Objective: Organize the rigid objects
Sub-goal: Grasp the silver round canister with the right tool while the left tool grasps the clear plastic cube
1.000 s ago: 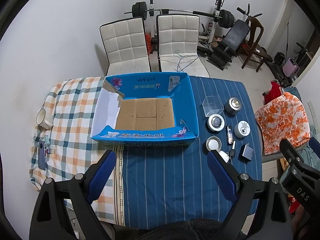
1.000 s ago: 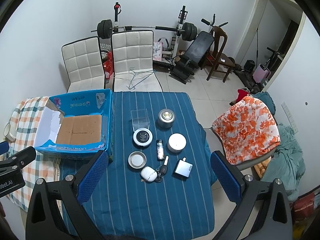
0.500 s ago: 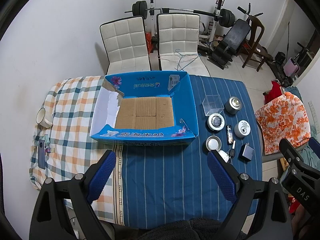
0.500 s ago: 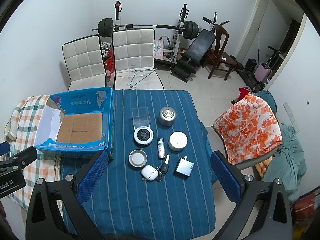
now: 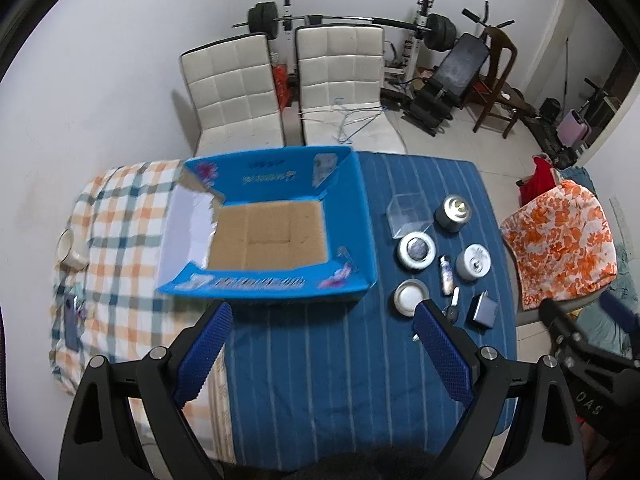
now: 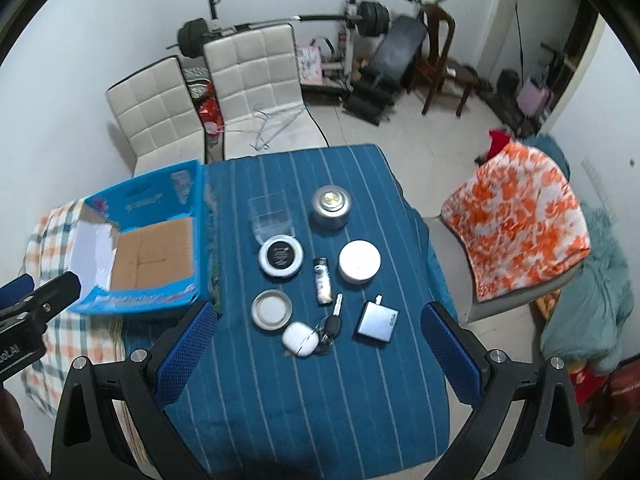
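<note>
The left gripper hangs above the near edge of the table, its two blue, dimple-textured pads spread wide with nothing between them. The right gripper is likewise spread wide and empty, its knurled blue pads flanking the cluster of small things below.

Nearest its fingers lie a smooth white earbud case touching a bunch of keys, and just beside them a flat silvery rectangular charger. Further out sit a shallow round metal lid, a small cylindrical lighter lying on its side, a white round tin, a black-faced round case with a white rim, a clear square plastic box and a squat metal canister with a shiny top. All rest on a blue striped tablecloth (soft, faintly ribbed).

Left of them stands an open blue cardboard box with a bare brown corrugated floor and one torn white flap; it holds nothing. Beyond it, on a checked orange-and-teal cloth, are a roll of tape and a dark phone. Two quilted white chairs stand behind the table.
</note>
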`<state>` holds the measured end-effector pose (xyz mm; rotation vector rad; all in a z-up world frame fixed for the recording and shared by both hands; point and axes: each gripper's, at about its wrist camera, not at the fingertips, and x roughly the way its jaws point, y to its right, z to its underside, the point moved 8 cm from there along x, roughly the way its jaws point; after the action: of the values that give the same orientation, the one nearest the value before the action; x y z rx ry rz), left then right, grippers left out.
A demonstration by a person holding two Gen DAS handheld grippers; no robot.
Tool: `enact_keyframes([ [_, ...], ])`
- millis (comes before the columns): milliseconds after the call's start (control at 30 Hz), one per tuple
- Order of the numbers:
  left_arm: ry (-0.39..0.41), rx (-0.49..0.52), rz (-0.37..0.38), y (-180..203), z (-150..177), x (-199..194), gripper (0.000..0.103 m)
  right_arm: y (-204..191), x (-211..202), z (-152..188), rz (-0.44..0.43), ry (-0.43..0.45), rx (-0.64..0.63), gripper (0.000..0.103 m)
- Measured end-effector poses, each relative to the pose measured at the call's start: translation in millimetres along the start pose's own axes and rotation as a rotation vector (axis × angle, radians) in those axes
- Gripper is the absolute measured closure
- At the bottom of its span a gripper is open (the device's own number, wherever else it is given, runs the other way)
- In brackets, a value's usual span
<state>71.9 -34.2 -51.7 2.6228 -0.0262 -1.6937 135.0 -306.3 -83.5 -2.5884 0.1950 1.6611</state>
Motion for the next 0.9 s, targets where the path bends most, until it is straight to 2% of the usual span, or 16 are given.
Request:
enact_keyframes([
  [167,-0.025,0.03,0.052,35,-39,46,0.01,29,76,-46,0.019,-0.037,0.011,0.0],
  [267,-0.076,0.039,0.095,63,-66,90,0.01,39,144,-77,-0.002,-0.092,0.025,0.0],
  [467,-0.273,-0.003,0.152,106,-108,199,0.01,41,263,-118,-0.061,-0.211,0.045,0.0],
  [600,-0.375,-0.058,0.129,113,-118,258,0.01,37,322,-124,-0.063,-0.29,0.046,0.003],
  [667,-0.405,-0.082,0.125,113,-119,275,0.01,33,347,-120,-0.099,-0.336,0.071,0.006],
  [700,-0.412,-0.088,0.122,114,-119,279,0.01,29,356,-118,-0.118,-0.356,0.078,0.013],
  [733,-0.418,-0.092,0.117,113,-118,283,0.01,25,367,-114,-0.13,-0.382,0.074,0.024],
  [900,-0.452,-0.098,0.091,116,-114,300,0.01,30,377,-107,-0.132,-0.404,0.073,0.027],
])
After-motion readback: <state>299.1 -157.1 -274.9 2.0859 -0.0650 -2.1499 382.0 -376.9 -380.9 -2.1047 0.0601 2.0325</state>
